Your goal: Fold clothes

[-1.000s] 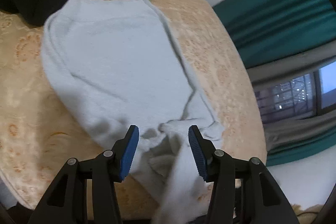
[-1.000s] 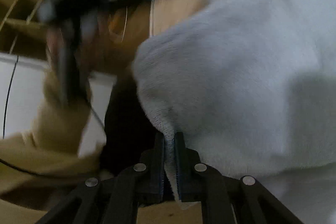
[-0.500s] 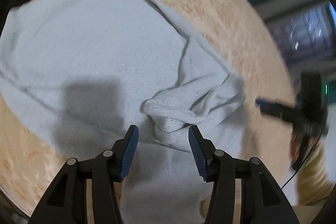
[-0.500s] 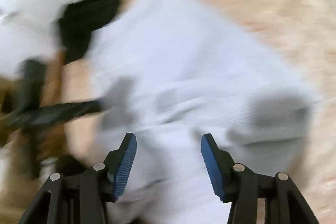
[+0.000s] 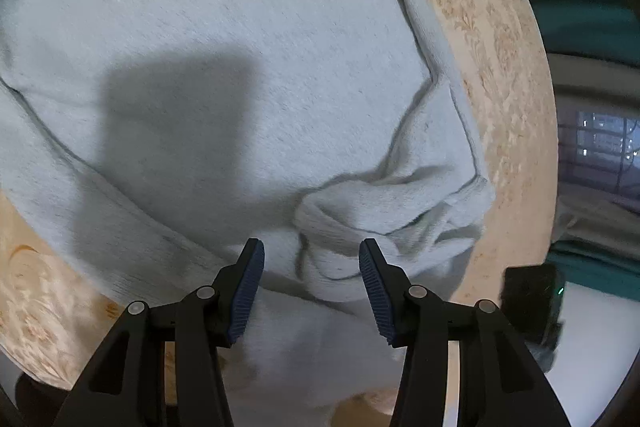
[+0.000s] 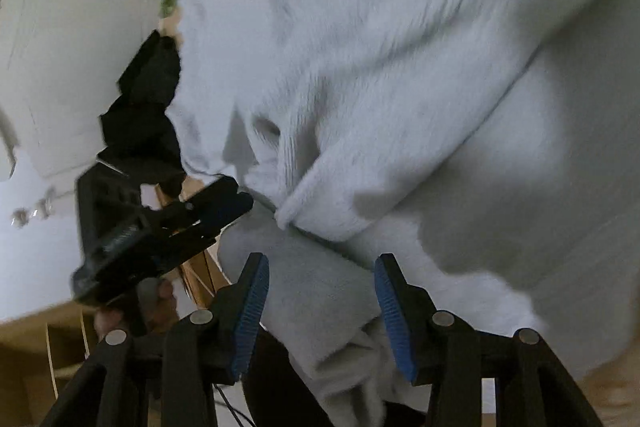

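- The pale blue sweater [image 5: 224, 39] is spread flat on the patterned desk [image 5: 496, 39], a sleeve [image 5: 392, 203] bunched across its near end.
- A sleeve fold is judged in hand; the bunch would need pinching and smoothing.
- The left gripper [image 5: 311, 279] and right gripper [image 6: 318, 307] are both spread, nothing held.
- A second earlier, sweater cloth was pinched by the right gripper; it has since been released.

Dim light; hard shadow; right view blurred.
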Demonstrator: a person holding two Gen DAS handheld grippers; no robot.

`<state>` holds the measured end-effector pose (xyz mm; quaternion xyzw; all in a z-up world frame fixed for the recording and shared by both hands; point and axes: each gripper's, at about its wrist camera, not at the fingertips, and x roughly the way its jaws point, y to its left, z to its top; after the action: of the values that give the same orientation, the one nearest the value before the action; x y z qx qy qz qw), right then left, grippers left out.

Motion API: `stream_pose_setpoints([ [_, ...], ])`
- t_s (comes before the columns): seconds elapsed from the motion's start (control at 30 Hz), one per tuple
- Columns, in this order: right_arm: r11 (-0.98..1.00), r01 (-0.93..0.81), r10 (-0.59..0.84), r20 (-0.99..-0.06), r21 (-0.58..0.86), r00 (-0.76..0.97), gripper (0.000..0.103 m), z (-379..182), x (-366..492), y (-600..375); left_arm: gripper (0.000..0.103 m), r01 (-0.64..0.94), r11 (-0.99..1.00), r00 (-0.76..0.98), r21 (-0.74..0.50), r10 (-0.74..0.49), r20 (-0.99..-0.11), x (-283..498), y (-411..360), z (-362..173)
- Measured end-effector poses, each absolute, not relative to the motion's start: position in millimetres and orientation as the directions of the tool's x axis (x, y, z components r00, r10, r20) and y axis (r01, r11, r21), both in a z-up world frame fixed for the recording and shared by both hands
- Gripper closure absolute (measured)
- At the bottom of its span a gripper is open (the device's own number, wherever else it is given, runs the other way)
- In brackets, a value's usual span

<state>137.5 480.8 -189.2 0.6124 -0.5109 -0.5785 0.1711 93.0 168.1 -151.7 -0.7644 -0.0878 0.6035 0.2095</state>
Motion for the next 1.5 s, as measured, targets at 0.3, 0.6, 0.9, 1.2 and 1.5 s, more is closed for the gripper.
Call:
stream_pose_setpoints([
  [0.3,-0.448,-0.53,-0.776,-0.608,0.72,-0.17,0.061,-191.3,140.7,468.5,0.065,-0.009,-0.909,0.323,-0.417,0.392,-0.862,76.0,177.7,-165.2],
  [0.6,-0.425,-0.516,-0.771,-0.596,0.744,-0.225,0.061,-203.9,148.1,467.9,0.068,0.124,-0.899,0.374,-0.421,0.435,-0.819,74.1,150.2,-186.0],
  [0.9,-0.484,-0.472,-0.769,-0.615,0.737,-0.173,0.062,-214.2,158.8,446.2,0.071,0.092,-0.904,0.396,-0.417,0.418,-0.817,71.9,158.2,-191.1],
  [1.2,-0.427,-0.492,-0.731,-0.61,0.759,-0.306,0.096,-213.7,168.5,456.8,0.093,0.127,-0.873,0.325,-0.471,0.486,-0.811,67.6,143.8,-190.6],
  [1.5,-0.677,-0.105,-0.619,-0.641,0.728,-0.453,0.097,-73.3,183.7,493.4,0.094,0.212,-0.714,0.294,-0.667,0.697,-0.654,66.9,114.8,-166.5],
])
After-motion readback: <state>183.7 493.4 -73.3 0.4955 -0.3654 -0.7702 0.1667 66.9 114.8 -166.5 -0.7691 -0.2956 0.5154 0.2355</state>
